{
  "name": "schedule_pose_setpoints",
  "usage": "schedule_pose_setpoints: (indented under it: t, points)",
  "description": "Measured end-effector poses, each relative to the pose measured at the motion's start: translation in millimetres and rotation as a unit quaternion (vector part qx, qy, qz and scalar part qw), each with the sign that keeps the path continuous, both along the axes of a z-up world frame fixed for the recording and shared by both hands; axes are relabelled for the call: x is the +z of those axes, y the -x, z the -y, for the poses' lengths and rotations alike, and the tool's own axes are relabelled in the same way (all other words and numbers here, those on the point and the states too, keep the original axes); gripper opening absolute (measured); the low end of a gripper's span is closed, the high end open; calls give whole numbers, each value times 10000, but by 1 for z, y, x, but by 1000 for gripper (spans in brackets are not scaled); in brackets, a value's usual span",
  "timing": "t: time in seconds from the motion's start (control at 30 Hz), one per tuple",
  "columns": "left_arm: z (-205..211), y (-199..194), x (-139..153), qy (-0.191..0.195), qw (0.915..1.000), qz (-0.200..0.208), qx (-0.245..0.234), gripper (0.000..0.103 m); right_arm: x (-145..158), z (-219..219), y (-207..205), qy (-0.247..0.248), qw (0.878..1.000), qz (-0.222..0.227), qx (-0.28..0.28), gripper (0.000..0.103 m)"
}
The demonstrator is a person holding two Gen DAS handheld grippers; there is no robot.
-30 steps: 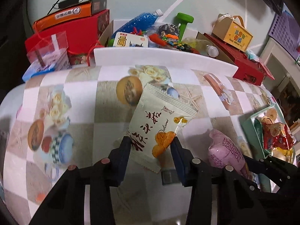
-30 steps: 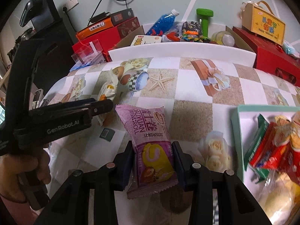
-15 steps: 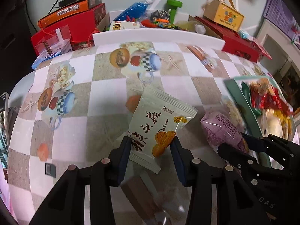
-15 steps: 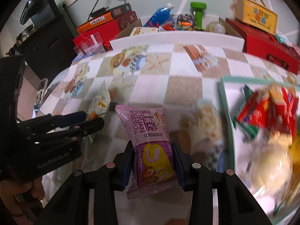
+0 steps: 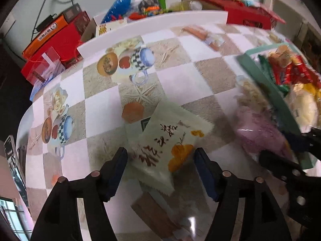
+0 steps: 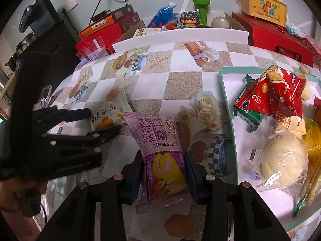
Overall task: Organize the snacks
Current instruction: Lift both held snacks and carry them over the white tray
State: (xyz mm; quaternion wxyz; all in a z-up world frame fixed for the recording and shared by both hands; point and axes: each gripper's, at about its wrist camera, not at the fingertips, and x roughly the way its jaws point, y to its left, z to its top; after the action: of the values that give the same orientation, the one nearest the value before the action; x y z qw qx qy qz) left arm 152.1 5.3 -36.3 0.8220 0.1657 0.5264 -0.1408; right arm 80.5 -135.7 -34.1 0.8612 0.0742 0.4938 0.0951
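Two packets hang short of the green-rimmed tray [image 6: 225, 92] at three o'clock: the right gripper [image 6: 164, 170], nearer it, clamps the purple roll packet [image 6: 158, 140], long axis toward twelve, while the left gripper [image 5: 160, 166], jaws just opening, straddles the pale packet [image 5: 170, 144] loosely

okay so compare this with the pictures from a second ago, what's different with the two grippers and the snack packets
The left gripper has just been opening: its jaws now stand clear of the pale green packet, which it pinched a second ago and which is still between them. Both grippers have moved toward the green tray, now closer in both views. The right gripper stays clamped on the purple Swiss roll packet.
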Motion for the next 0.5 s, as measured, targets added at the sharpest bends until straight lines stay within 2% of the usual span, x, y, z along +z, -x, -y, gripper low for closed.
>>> schedule_pose_setpoints:
  t: [0.03,0.2,0.33,0.5]
  points:
    - [0,-3,0,-40,10000,23,-34,75,0,0,0,-5,10000,0,7,42]
    - [0,-20,-2,7,9998,-20,-218,75,0,1,-1,-24,10000,-12,20,42]
    - [3,-35,-4,210,9984,-222,-479,78,0,2,-1,-64,10000,-19,15,42]
    - [-2,-42,-6,499,9978,-333,-283,77,0,3,-2,-106,9999,-25,3,42]
